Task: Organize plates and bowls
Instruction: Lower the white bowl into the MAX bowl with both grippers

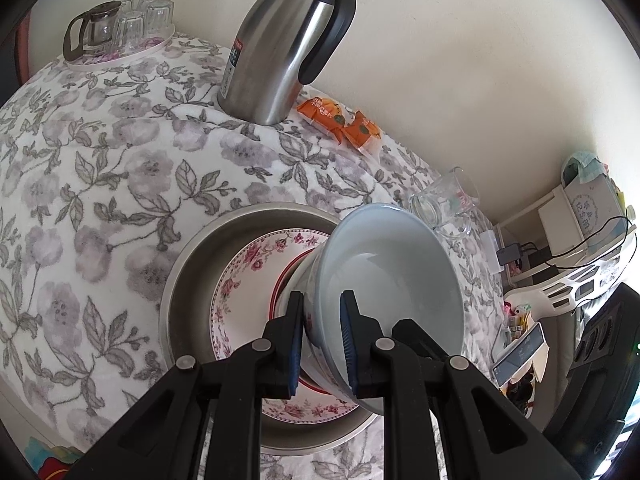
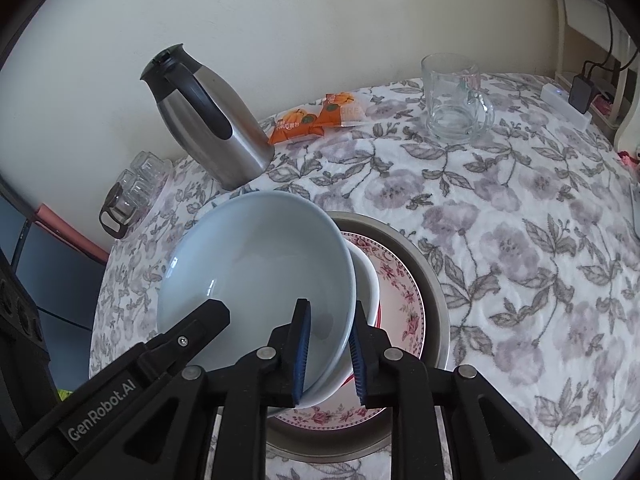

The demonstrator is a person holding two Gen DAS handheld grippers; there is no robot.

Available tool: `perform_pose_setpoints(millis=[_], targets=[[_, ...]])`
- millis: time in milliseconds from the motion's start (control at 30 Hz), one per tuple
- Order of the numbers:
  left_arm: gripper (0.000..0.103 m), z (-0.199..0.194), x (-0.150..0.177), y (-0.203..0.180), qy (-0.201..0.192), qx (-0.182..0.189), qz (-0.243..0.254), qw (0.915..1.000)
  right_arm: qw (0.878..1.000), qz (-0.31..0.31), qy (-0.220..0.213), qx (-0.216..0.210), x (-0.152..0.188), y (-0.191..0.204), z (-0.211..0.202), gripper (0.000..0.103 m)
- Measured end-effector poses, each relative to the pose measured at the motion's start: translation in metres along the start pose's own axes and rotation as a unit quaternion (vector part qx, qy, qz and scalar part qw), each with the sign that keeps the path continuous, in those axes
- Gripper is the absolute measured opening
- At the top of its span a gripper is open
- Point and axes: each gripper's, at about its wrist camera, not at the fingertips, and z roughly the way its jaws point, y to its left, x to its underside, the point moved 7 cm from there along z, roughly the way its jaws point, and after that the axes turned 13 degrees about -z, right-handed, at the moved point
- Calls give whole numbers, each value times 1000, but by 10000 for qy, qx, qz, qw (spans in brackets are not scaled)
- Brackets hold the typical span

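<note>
A pale blue bowl (image 1: 384,280) is held tilted above a floral plate (image 1: 248,276) that lies in a metal basin (image 1: 188,280). My left gripper (image 1: 322,340) is shut on the bowl's rim. In the right wrist view my right gripper (image 2: 330,356) is shut on the opposite rim of the blue bowl (image 2: 256,272). A white bowl with a red edge (image 2: 366,280) sits under it, on the floral plate (image 2: 404,304) in the basin (image 2: 436,304). The left gripper's finger (image 2: 192,332) shows at the bowl's left side.
A steel thermos jug (image 1: 280,48) stands on the floral tablecloth by the wall, with orange snack packets (image 1: 344,120) beside it. A glass mug (image 2: 456,100) stands at the back right. A tray of glasses and a glass teapot (image 1: 116,28) is at the far left corner.
</note>
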Motion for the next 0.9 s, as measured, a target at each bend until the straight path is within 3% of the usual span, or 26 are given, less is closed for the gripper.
perform_pose_setpoints(millis=[533,900], targets=[[19,0,0,1,-42,11,-41,10000,10000,70,-4,-51,-1,0,-6,24],[20,-3,-2,0,-134,-21,-49,9999,9997,60,-123,181,-5,-8,-16,24]])
